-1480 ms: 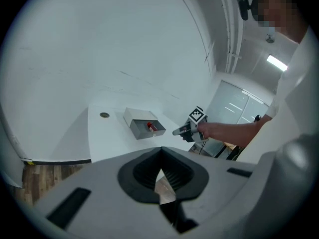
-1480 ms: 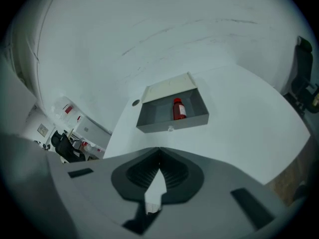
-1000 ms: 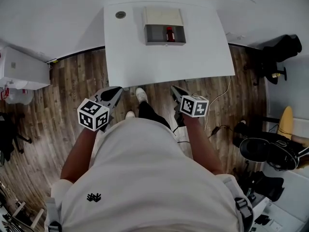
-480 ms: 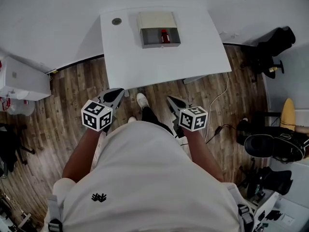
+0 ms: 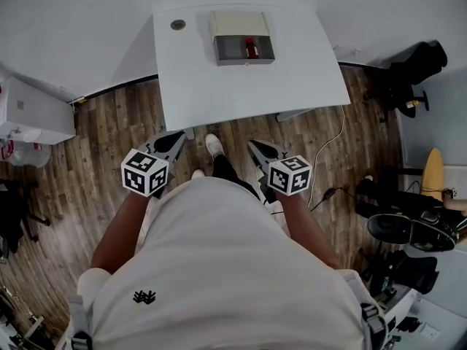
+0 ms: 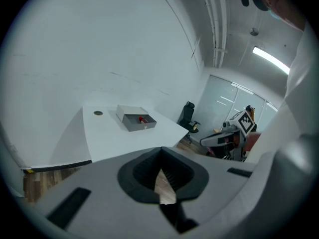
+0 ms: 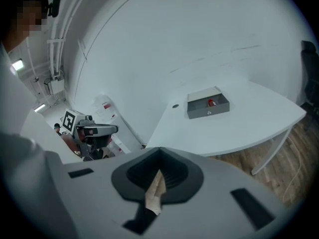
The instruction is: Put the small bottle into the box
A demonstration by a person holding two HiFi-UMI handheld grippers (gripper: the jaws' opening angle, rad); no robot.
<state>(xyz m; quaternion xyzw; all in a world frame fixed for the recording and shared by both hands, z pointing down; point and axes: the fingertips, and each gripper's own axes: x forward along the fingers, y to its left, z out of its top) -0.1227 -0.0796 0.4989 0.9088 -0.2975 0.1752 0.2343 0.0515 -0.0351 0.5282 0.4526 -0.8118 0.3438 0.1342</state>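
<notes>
The small red bottle (image 5: 251, 48) lies inside the open grey box (image 5: 244, 61) at the far side of the white table (image 5: 219, 93). Both grippers are held close to my body, over the wooden floor and well short of the table. My left gripper (image 5: 174, 141) is shut with nothing in it, and so is my right gripper (image 5: 258, 150). In the left gripper view the bottle (image 6: 142, 119) and box (image 6: 135, 127) are far beyond the jaws (image 6: 161, 159). The right gripper view also has the bottle (image 7: 211, 102) in the box (image 7: 208, 112), far past the jaws (image 7: 158, 169).
A small round disc (image 5: 178, 25) sits at the table's far left corner. A white cabinet (image 5: 33, 108) stands at the left. A black office chair (image 5: 412, 79) and a floor cable (image 5: 332, 146) are at the right. My feet are near the table's front edge.
The head view has shifted slightly. Both grippers stay shut near my body, the right one a little further left. The bottle and box have not moved.
</notes>
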